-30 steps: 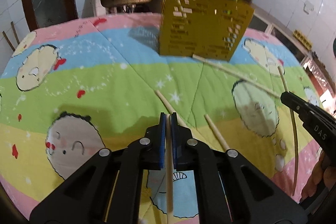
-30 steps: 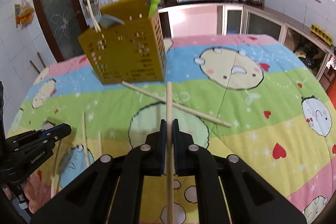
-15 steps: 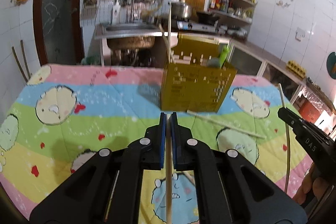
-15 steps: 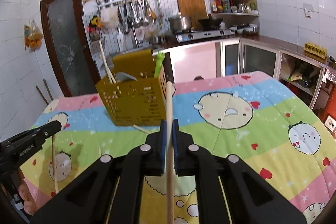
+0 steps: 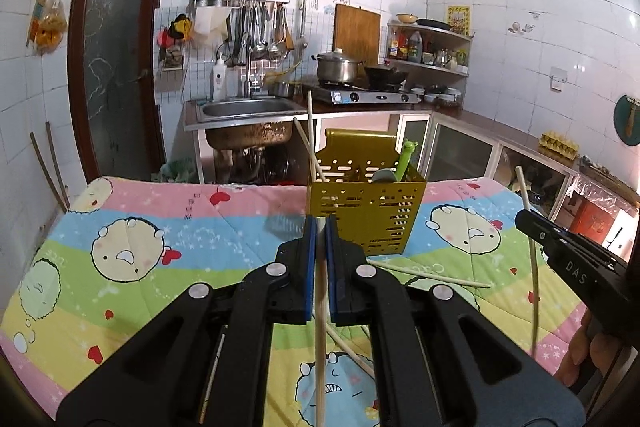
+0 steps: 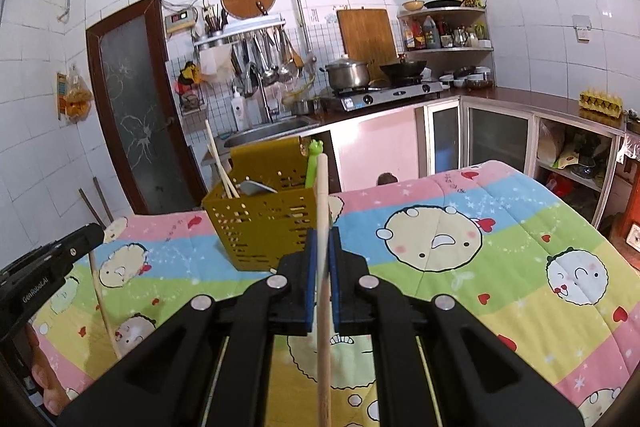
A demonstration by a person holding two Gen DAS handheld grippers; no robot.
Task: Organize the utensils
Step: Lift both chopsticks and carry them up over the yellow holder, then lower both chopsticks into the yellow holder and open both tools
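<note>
**Carrying two chopsticks toward the holder, one per gripper**

Going largest to smallest:

- Cartoon-print quilted cloth in pastel stripes (image 5: 168, 227) is covering the table and serving as the work surface.
- Mustard-yellow perforated metal utensil holder (image 5: 366, 215) is standing upright on the cloth, ahead of both grippers. It is already holding two pale chopsticks leaning at its left side, a green frog-topped utensil (image 5: 406, 161) and a grey spoon-like piece.
- Left gripper (image 5: 320, 259) is clenching a pale wooden chopstick (image 5: 320, 339); the stick is running back between the blue pads toward the camera, and its front end is barely showing past the tips.
- Right gripper (image 6: 322, 267) is clamping a second pale wooden chopstick (image 6: 323, 211), which is sticking well out past the pads with its tip overlapping the holder's rim in this view.
- Loose wooden chopsticks (image 5: 428, 273) are lying on the cloth just in front of the holder, more under the left gripper.

Step in hand, as I'm reading it: transport, both sticks off the cloth, none dropped in yet.

Next move is calling for bringing each stick above the holder's open top, tipping it near upright, then releasing into a compartment. Which compartment, I cannot tell. Loose ones remaining after that.
</note>
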